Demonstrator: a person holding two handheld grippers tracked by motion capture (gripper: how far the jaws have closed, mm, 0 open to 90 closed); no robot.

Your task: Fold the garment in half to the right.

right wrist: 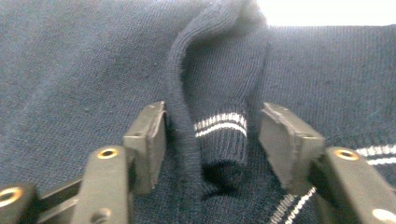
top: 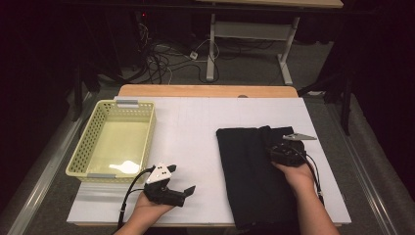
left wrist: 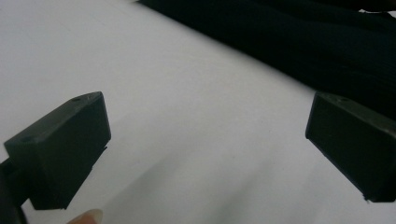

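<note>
A dark folded garment (top: pixel 254 171) is laid flat on the right half of the white table (top: pixel 195 127). The right gripper (right wrist: pixel 212 140) is set down on its upper right part, jaws partly apart on either side of a raised knit fold with a striped cuff (right wrist: pixel 220 125); whether the pads press it cannot be told. The left gripper (left wrist: pixel 205 149) is held near the table's front edge, jaws wide apart over bare surface, with nothing between them. A yellow basket (top: pixel 93 134) is placed at the left.

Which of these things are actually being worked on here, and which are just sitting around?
In use:
- dark navy knitted garment with a white-striped cuff
- right gripper, jaws either side of that cuff

Lying about:
- pale yellow plastic basket
- left gripper, open over the white table
</note>
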